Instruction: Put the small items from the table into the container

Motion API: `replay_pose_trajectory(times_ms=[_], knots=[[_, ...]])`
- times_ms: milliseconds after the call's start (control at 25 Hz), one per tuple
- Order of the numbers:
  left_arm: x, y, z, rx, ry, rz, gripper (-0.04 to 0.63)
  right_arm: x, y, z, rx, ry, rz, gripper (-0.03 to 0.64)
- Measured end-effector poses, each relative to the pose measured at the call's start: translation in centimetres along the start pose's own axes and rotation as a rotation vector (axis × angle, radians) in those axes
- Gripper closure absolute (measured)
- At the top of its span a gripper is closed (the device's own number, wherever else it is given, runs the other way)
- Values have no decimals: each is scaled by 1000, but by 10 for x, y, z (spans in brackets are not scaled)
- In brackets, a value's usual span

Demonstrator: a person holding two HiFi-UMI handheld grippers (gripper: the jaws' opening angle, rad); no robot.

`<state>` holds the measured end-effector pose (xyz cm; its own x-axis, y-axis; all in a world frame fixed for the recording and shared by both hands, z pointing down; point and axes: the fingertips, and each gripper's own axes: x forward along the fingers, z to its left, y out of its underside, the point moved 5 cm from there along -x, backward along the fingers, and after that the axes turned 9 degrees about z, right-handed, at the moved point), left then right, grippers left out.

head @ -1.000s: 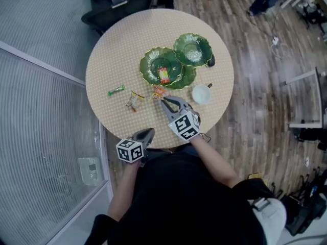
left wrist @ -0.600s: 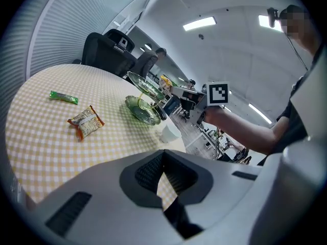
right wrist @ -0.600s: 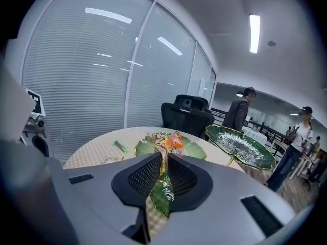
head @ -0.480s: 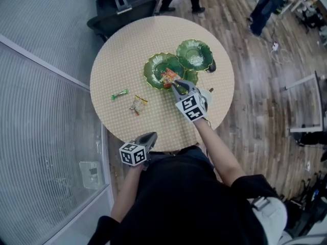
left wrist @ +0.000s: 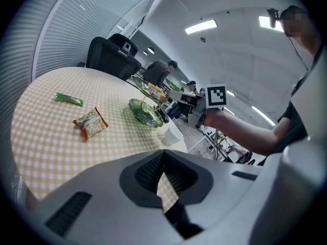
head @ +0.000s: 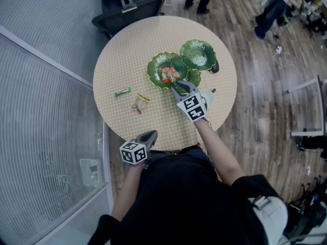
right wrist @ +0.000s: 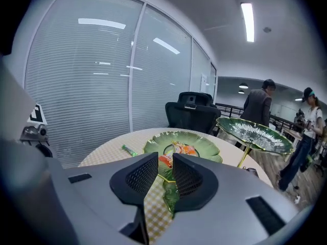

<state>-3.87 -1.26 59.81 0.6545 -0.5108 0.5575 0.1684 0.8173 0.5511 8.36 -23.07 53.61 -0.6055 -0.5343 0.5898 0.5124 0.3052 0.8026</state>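
On the round checked table (head: 122, 65) a green leaf-shaped dish (head: 159, 64) holds two orange snack packets (head: 168, 74). My right gripper (head: 177, 87) hovers at the dish's near rim. Its jaws are opening, with a narrow gap and nothing pressed between the pads. In the right gripper view the packets (right wrist: 181, 149) lie in the dish (right wrist: 202, 146) just past my right gripper (right wrist: 164, 171). A green candy (head: 122, 92) and a tan packet (head: 138, 104) lie on the cloth to the left. My left gripper (head: 148, 136) is shut and empty at the table's near edge.
A second green dish (head: 197, 54) stands raised on a stem behind the first. A white cup (head: 208, 97) sits right of my right gripper. A black chair (head: 130, 6) stands beyond the table. People walk on the wood floor at the far right.
My right gripper carried an orange packet from the cloth up to the green dish and its jaws parted; the packet now lies in the dish. The left gripper stayed put.
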Motion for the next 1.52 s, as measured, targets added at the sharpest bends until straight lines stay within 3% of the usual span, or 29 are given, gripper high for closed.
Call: replay_pose_trajectory(times_ms=[240,600,840,1520], knots=[[4,-9,1,8,-7,-12,592,-7,34,28,105,-119,-16,531],[6,-23,-5,27,-36,-34,592,-21,116,69,165,-265,96,552],[9,-33,-9,48,-53,-38,592,-27,129,73,204,-306,103,560],[11,-41,-10,75,-84,-48,592,-18,133,86,178,-373,115,560]])
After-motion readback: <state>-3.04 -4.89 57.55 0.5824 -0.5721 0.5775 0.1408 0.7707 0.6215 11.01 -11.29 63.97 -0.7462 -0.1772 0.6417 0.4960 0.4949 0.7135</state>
